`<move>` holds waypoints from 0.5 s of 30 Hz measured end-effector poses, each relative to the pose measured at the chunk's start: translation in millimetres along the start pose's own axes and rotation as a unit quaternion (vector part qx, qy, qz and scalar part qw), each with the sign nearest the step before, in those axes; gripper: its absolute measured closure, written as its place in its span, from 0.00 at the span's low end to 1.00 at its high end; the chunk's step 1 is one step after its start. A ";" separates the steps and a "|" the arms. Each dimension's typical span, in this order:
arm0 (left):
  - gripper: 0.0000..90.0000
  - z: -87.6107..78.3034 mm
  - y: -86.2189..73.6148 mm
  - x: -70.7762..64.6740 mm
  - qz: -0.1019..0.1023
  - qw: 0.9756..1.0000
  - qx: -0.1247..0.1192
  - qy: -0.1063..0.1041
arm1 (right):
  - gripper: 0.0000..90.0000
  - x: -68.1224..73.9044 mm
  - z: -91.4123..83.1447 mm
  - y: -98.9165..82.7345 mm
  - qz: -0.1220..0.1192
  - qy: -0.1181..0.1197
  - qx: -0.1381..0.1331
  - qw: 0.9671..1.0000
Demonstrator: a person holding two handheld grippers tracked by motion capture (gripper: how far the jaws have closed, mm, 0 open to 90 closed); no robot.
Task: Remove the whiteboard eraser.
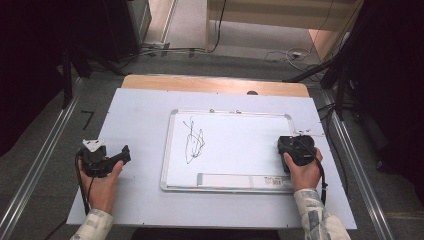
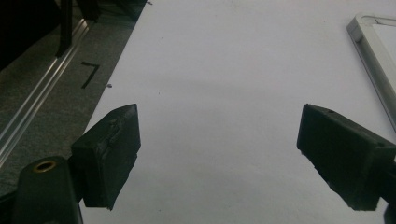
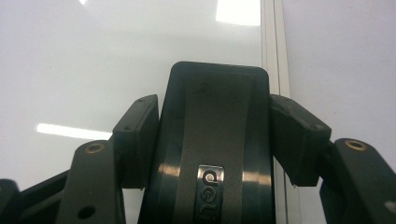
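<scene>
My right gripper (image 3: pixel 215 140) is clamped on a black eraser (image 3: pixel 217 140) at the whiteboard's (image 1: pixel 230 145) 3 o'clock edge, its long axis pointing toward 12. My left gripper (image 2: pixel 219 154) hangs apart over the desk (image 2: pixel 224 70).

A whiteboard (image 1: pixel 230 150) is lying flat on the table (image 1: pixel 140 110), a little right of its middle, with a scribble (image 1: pixel 194 141) sitting on its left half. The left gripper (image 1: pixel 122 154) is resting on the table well to the left of the whiteboard, apart from it, its jaws standing wide with nothing between them. The right gripper (image 3: pixel 215 135) is sitting over the whiteboard's right edge, its jaws pressing both sides of a whiteboard eraser (image 3: pixel 215 140). The eraser is lying on the board surface just inside the right frame rail (image 3: pixel 273 46).
</scene>
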State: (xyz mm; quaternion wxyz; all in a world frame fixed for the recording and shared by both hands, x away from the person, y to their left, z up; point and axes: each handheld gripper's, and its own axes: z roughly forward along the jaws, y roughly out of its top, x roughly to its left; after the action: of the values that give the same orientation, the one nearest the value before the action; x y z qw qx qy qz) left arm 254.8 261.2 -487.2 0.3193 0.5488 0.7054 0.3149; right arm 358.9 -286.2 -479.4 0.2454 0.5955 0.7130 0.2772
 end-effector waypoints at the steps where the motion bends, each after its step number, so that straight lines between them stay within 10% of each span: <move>1: 0.16 -0.2 0.1 0.2 -0.001 1.000 -0.001 -0.001 | 0.39 0.3 -1.1 0.4 0.001 0.001 -0.001 1.000; 15: 0.16 -0.2 0.4 1.6 -0.002 1.000 0.000 0.001 | 0.39 6.8 -19.1 6.1 0.001 0.027 -0.035 0.999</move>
State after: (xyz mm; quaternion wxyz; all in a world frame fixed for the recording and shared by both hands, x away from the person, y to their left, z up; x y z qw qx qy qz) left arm 254.6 262.8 -486.9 0.3189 0.5468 0.7072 0.3149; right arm 349.2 -280.7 -461.4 0.2465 0.5796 0.7084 0.3185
